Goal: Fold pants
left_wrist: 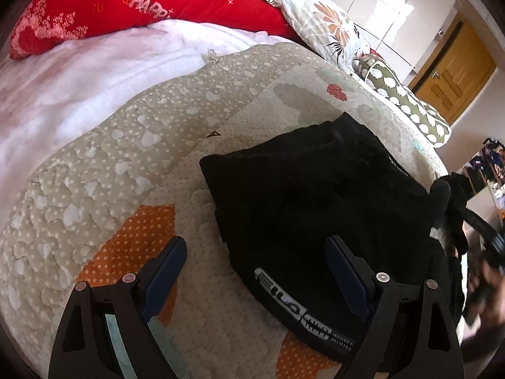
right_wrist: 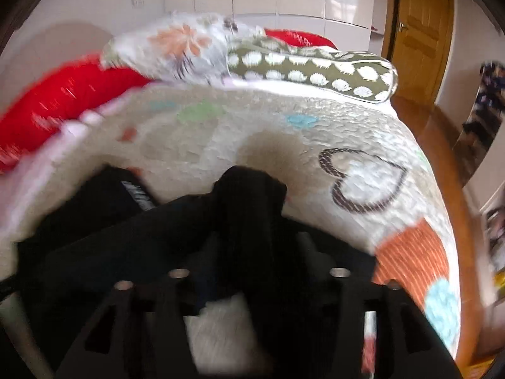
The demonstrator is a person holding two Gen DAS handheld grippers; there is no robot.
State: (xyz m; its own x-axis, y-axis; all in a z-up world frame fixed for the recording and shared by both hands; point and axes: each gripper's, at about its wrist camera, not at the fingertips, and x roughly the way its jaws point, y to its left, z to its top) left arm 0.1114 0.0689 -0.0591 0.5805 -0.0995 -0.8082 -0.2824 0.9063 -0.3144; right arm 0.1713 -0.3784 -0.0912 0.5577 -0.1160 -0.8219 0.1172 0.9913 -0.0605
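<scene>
Pants (left_wrist: 315, 195) bunched on quilt (left_wrist: 94, 173). Left gripper (left_wrist: 255, 262) fingers wide apart, empty. Right gripper (right_wrist: 249, 221) blurred, fingers hidden by cloth, grip unclear.

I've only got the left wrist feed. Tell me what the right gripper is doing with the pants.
Observer: The right gripper has a bunch of the black pants pinched between its fingers; the fabric stands up in a peak above them.
Operator: Report what lies ahead of it.
Observer: Bare quilt with a dark heart outline stitched on it, right of the peak.
Operator: Give me the far edge.
Observer: A green pillow with white spots lies along the far end of the bed, with wooden floor visible to its right. That view is motion-blurred, so finer detail is unclear.
</scene>
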